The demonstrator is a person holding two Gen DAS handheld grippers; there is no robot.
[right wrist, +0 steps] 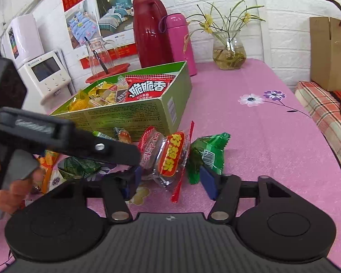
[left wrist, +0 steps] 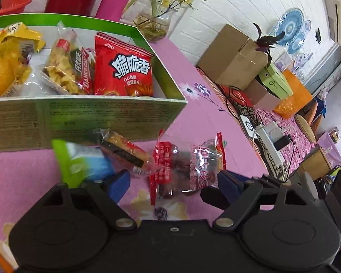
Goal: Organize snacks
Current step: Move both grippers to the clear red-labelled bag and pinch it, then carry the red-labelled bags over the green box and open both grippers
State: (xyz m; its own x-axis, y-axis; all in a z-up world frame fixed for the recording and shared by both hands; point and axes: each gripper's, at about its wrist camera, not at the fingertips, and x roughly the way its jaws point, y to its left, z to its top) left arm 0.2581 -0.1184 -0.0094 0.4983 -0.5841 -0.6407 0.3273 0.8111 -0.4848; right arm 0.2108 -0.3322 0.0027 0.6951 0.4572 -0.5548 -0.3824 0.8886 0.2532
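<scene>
A green cardboard box on the pink tablecloth holds a red snack bag and several yellow packets. Loose snacks lie in front of it: a green-blue packet, a clear-wrapped bar, red-and-clear packets and a green packet. My left gripper is open, with the red-and-clear packets between its blue pads. My right gripper is open around the same pile from the other side; its right pad sits against the green packet. The left gripper crosses the right wrist view, held by a hand.
Behind the box stand a red thermos, a pink bottle and a glass vase with plants. More wrapped snacks lie at the left. Cardboard boxes, a power strip and cables sit beyond the table's right edge.
</scene>
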